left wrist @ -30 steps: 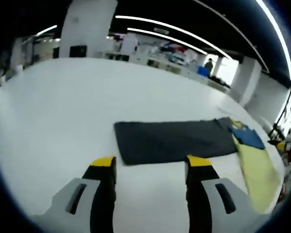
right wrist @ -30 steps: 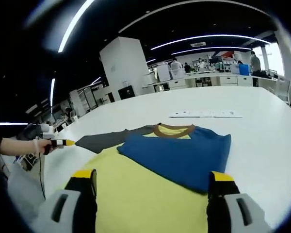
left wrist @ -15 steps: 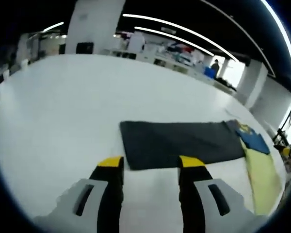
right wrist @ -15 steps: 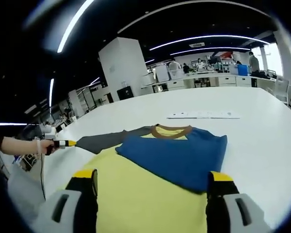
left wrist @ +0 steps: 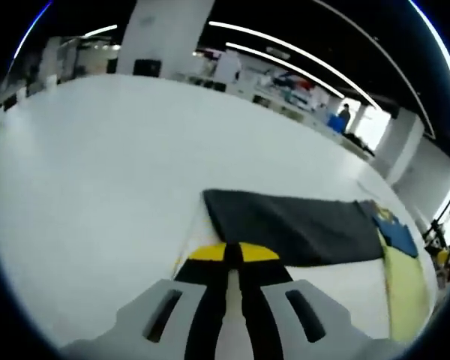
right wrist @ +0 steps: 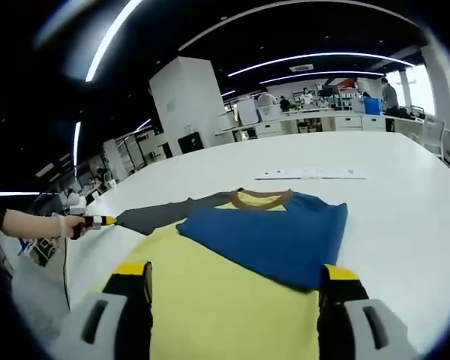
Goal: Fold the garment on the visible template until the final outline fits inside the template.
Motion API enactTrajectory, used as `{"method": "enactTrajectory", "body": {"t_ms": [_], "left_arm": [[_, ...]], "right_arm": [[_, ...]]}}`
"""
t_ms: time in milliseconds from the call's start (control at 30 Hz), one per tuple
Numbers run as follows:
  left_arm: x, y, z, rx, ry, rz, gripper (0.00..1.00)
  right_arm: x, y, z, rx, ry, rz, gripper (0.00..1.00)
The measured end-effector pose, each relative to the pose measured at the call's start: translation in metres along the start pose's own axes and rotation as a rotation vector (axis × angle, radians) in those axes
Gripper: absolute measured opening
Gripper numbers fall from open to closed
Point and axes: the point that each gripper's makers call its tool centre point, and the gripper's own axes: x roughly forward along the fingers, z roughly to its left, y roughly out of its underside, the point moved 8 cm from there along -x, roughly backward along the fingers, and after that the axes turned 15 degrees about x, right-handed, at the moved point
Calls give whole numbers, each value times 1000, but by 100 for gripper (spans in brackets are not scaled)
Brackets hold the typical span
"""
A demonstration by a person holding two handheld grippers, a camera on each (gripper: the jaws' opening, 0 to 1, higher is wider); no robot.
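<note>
My left gripper (left wrist: 232, 253) has its 2 yellow-tipped jaws pressed together, and I cannot tell for certain if cloth is pinched between them. The dark grey sleeve (left wrist: 296, 225) begins just ahead of the tips, and its near cuff end is the closest part of the garment to this tool. The sleeve is a long flat band, and its long axis runs away from the tips toward the body of the T-shirt (right wrist: 247, 262), so I judge the coming fold must carry the cuff along this axis, inward over the shirt. The left gripper is clearly the nearer one for that.

My right gripper (right wrist: 232, 277) has its jaws wide apart and holds nothing; it hovers over the yellow lower part of the shirt, which lies flat on the white table (right wrist: 405, 202). A blue panel (right wrist: 266, 232) is folded across the chest, with a brown ribbed collar (right wrist: 261, 197) above it. The fabric looks soft, thin and matte (probably cotton jersey). The white table is smooth. Beyond the collar lies a white sheet (right wrist: 311, 175).
</note>
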Motion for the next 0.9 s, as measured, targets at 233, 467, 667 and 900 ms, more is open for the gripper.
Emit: {"method": "enactTrajectory", "body": {"t_ms": [233,467,667,900], "left_arm": [[-5,-13,1,9,-8,-70,0],[-8,-38,-13,1,46,-144,0],[-10,-63,-48,15,155,-214,0],[-1,-89,-94,18,271,-268,0]], "right_arm": [[-7,2,-4,12,11,-9,91],[-10,2,-5,30,10,-28,91],[-13,4,-4,38,7,-36,91],[-21,11,-7,60,6,-62,90]]}}
